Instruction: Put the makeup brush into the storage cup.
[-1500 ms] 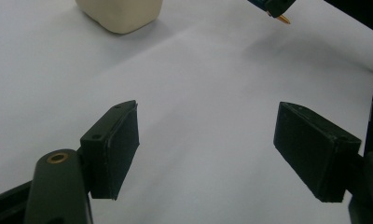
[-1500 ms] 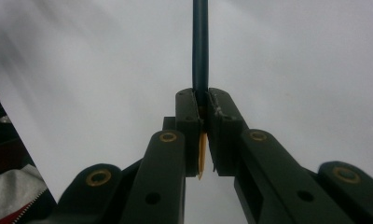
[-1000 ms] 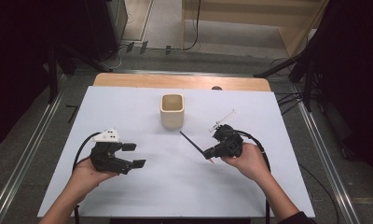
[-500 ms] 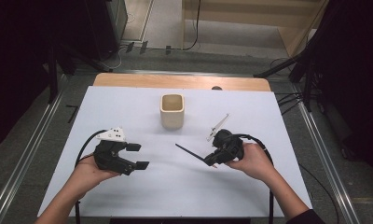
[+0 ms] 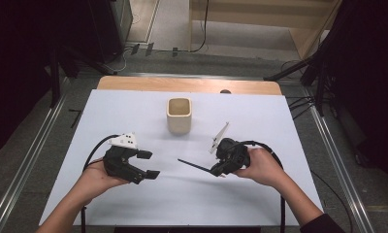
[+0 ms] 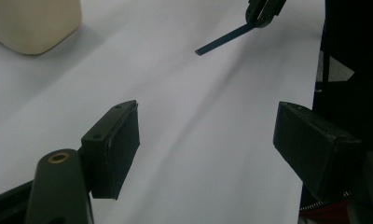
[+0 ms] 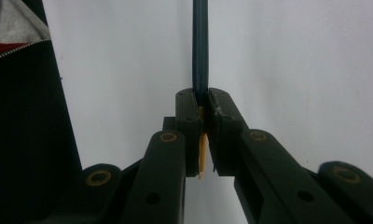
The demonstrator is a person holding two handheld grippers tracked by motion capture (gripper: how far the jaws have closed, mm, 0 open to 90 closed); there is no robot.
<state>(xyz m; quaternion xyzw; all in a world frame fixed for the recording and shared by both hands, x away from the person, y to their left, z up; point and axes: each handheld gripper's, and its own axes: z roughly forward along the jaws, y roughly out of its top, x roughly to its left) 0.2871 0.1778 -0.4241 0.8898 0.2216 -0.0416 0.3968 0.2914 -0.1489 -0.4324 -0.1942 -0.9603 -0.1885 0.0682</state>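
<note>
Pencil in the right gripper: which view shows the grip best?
Right gripper view: the dark pencil is pinched between the shut right gripper, its sharpened wooden end poking back behind the pads. High view shows it small, pointing left over the table. Left gripper view catches its far end.

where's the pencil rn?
High view: the pencil is clamped in the right gripper at centre-right of the white table, its free end toward the left gripper, nearer the person than the beige cup.
</note>
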